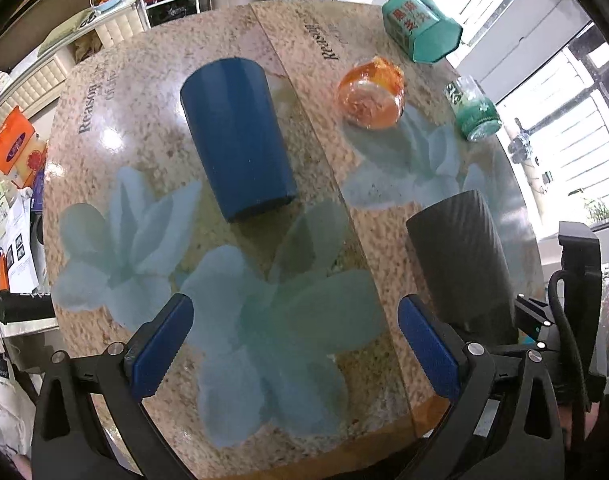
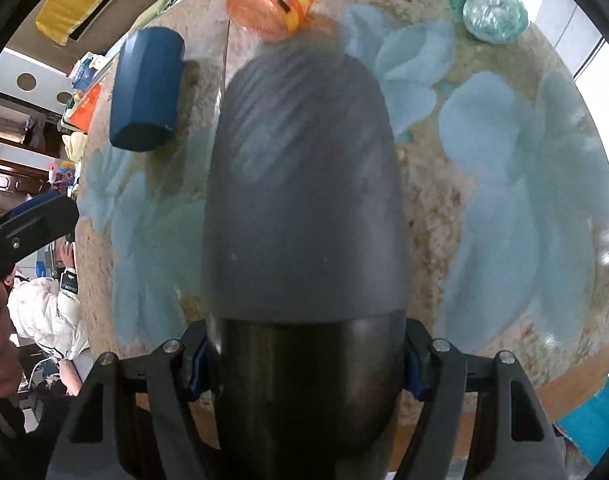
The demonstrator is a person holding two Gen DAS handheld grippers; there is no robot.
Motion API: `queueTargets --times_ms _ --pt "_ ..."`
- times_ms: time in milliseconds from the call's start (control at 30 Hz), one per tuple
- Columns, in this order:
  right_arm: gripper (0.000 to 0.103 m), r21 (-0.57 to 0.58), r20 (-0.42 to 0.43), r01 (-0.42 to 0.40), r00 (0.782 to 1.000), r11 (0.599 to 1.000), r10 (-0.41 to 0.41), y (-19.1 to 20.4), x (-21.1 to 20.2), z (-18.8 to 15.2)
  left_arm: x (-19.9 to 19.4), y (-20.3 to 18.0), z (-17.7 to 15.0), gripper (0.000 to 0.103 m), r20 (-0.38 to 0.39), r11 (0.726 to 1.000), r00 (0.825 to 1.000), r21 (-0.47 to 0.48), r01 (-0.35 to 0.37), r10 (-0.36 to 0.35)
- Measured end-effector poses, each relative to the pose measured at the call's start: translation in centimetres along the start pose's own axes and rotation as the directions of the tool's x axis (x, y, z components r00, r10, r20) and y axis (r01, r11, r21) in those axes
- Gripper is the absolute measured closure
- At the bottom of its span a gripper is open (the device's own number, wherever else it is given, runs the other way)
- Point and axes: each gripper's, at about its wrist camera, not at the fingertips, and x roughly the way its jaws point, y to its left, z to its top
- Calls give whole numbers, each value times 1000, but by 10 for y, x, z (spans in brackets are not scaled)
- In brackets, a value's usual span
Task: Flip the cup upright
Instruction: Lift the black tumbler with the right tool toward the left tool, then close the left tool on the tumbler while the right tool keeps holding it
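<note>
A dark grey ribbed cup fills the middle of the right wrist view. My right gripper is shut on its lower part, blue pads pressed on both sides. The same cup shows at the right of the left wrist view, held over the table. A blue cup lies on its side on the round flower-patterned table; it also shows in the right wrist view. My left gripper is open and empty, above the table's near part, short of the blue cup.
An orange transparent jar lies on the table behind the cups. A green glass bottle and a teal box lie near the far right edge. Shelves and clutter stand beyond the table's left edge.
</note>
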Motion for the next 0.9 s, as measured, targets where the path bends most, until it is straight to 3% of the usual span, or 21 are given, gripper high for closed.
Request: queueTargets --times_ms 567,767,900 --pt "27 -6 -35 53 998 999 -53 24 16 25 18 7 3 0 -52 999 998 7 45 -44" --pt "8 6 -30 76 997 997 -76 28 23 28 18 11 7 0 -55 997 996 15 76 -75" --pt "5 0 -33 115 993 993 -115 31 22 31 19 14 9 0 -56 994 993 9 107 -107"
